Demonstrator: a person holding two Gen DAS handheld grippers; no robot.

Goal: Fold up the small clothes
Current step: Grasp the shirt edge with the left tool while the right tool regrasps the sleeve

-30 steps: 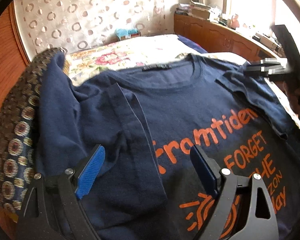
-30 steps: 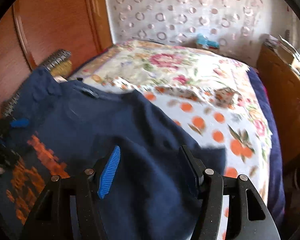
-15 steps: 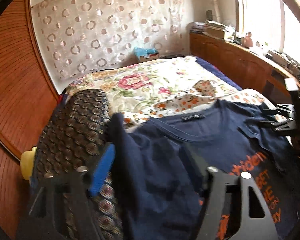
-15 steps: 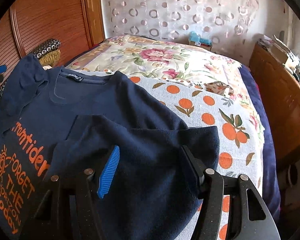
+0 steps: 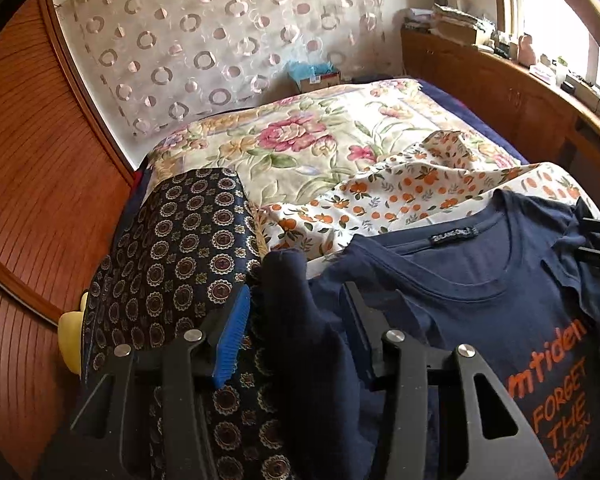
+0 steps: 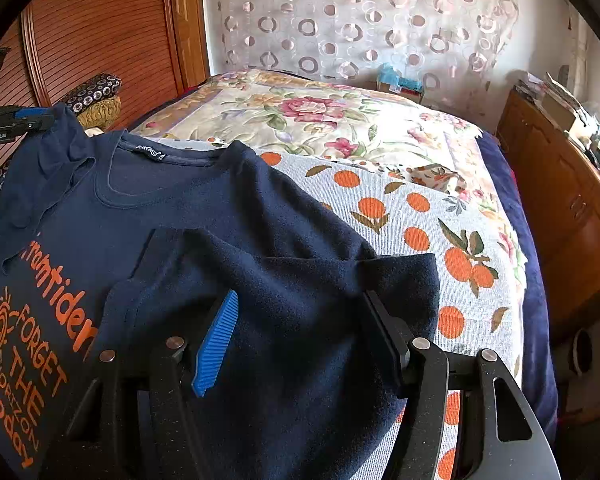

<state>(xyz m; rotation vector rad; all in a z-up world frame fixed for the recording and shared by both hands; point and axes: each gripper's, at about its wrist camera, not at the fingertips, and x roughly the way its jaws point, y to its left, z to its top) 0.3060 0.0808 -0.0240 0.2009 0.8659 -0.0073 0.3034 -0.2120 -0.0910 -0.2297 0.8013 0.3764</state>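
**A:** What has changed? The left gripper point(image 5: 296, 332), in the lower middle of the left wrist view, has just been closing its jaws; a raised ridge of the navy T-shirt point(image 5: 480, 308) now stands between them, at the left sleeve. A second ago the same jaws stood wide over flat cloth, with the orange print under them; the print now sits at the lower right of the frame, and the patterned cushion point(image 5: 180, 256) fills the lower left.

**B:** Meaning for the task? Judged, the sleeve is gathered for a fold inward; whether the pads truly pinch the cloth cannot be told, since the blue pad touches the ridge but the dark one is hard to read.

**A:** And the right gripper point(image 6: 300, 332)? Roughly half open, at the lower middle of its view; the right sleeve lies folded between its fingers, not visibly pressed.

**B:** What does each view add? The right wrist view alone shows the shirt's whole collar and the orange-print sheet point(image 6: 420, 216) beside it; the left view alone shows the gathered ridge.
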